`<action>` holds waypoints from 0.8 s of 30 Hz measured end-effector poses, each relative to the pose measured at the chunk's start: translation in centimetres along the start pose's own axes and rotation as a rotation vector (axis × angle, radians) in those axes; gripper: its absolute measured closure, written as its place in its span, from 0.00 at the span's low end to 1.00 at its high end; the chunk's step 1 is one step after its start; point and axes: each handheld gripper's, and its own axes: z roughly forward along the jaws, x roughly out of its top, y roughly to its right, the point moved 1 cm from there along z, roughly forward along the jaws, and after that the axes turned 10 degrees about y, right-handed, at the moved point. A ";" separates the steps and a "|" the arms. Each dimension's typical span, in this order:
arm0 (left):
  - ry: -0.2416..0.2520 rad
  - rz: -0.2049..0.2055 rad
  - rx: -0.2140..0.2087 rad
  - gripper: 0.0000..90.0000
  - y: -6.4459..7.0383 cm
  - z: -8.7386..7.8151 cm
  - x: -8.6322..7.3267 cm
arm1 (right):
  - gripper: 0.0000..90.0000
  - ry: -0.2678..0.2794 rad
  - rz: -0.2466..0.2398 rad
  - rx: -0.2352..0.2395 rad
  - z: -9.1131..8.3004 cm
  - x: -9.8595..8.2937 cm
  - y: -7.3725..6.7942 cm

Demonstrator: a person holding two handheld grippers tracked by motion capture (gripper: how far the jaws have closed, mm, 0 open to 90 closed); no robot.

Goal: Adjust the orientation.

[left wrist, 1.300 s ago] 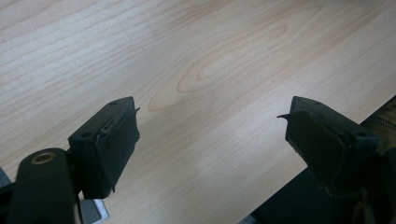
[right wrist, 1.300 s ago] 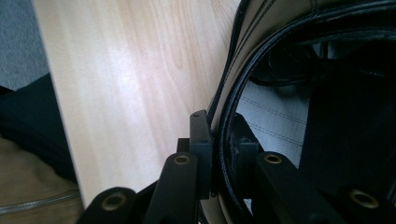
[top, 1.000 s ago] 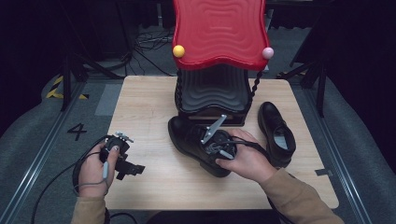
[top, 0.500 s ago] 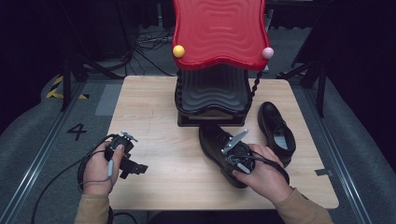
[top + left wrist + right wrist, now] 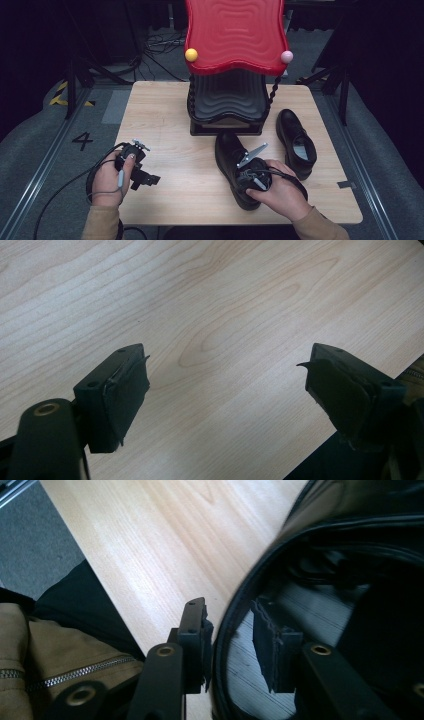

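Note:
A black leather shoe [image 5: 231, 156] lies on the wooden table [image 5: 160, 115] in front of the rack, toe toward it. My right gripper [image 5: 251, 177] is at its heel opening. In the right gripper view my right gripper [image 5: 229, 609] is shut on the shoe's [image 5: 345, 505] collar, one jaw outside and one inside. A second black shoe [image 5: 297, 142] lies to its right. My left gripper [image 5: 149, 178] sits low at the table's front left; in the left gripper view it [image 5: 227, 390] stands open over bare wood [image 5: 200, 315].
A rack with a red wavy top [image 5: 235, 35] and black wavy shelves [image 5: 227, 97] stands at the table's back middle. Cables trail off the left edge. A tan jacket with a zip [image 5: 50, 650] is close to the table's near edge.
The right gripper has dragged the held shoe to the right and toward me, turning its toe to the rack. The left gripper has barely shifted.

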 end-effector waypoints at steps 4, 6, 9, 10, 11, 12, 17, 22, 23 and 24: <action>-0.002 0.009 0.001 0.20 0.2 0.1 0.2 | 0.69 0.029 -0.001 0.007 -0.7 0.0 -0.2; -0.002 0.013 0.003 0.20 0.2 0.1 0.2 | 0.68 0.036 -0.005 0.008 -0.9 0.0 -0.2; -0.001 0.010 -0.005 0.20 0.3 0.2 0.3 | 0.67 0.074 -0.022 -0.005 -2.0 0.0 0.0; -0.002 0.012 -0.001 0.20 0.3 0.2 0.3 | 0.67 0.095 -0.020 -0.011 -2.5 0.0 0.2; -0.004 0.009 -0.004 0.20 0.3 0.3 0.3 | 0.67 0.115 -0.015 -0.013 -3.1 0.0 0.6; -0.009 0.014 -0.001 0.20 0.3 0.3 0.2 | 0.67 0.130 -0.010 -0.023 -3.5 0.0 0.8; -0.004 0.013 -0.001 0.20 0.5 0.3 0.3 | 0.68 0.240 0.045 -0.098 -6.4 -0.6 3.3; -0.006 0.024 0.002 0.20 0.7 0.2 0.4 | 0.65 0.289 0.097 -0.193 -8.3 -1.8 5.9; -0.009 0.020 -0.005 0.20 0.7 0.3 0.4 | 0.65 0.288 0.110 -0.199 -8.5 -2.0 6.3; -0.010 0.022 -0.004 0.20 0.7 0.3 0.4 | 0.65 0.291 0.120 -0.207 -8.6 -2.2 6.6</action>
